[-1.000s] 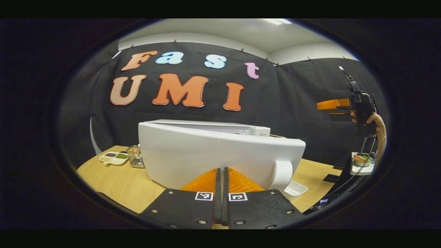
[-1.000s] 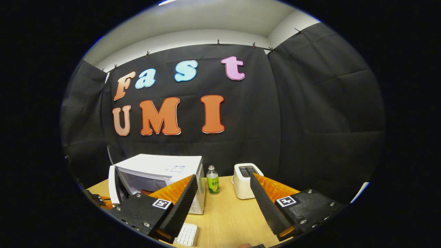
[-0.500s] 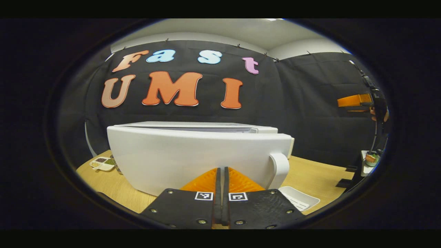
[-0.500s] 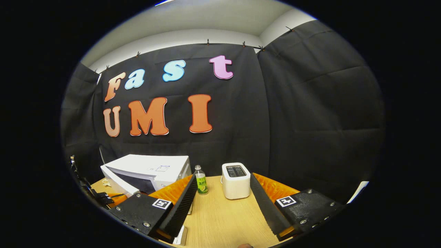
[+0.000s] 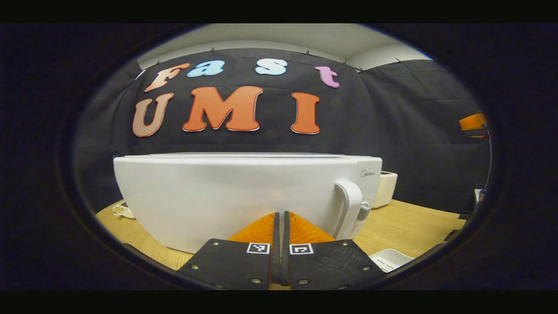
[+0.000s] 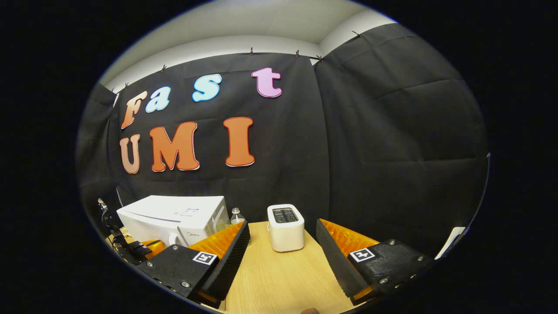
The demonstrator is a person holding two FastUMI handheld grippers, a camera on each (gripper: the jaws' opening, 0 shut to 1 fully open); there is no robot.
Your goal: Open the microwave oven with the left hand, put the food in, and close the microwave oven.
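Change: the microwave door [image 5: 226,196] has swung from ajar to flush against the white body, now square across the middle of the left gripper view
Left gripper [image 5: 280,220]: orange fingers pressed together with nothing between them, tips right at the door's lower centre
Door handle [image 5: 348,207]: vertical, right of centre
Right gripper [image 6: 282,237]: fingers spread wide, empty, bottom of the right gripper view
Microwave [image 6: 172,218]: lower left there, closed
Toaster [image 6: 285,226]: lower centre on the wooden table [image 6: 279,279]
Food: cannot tell where it lies
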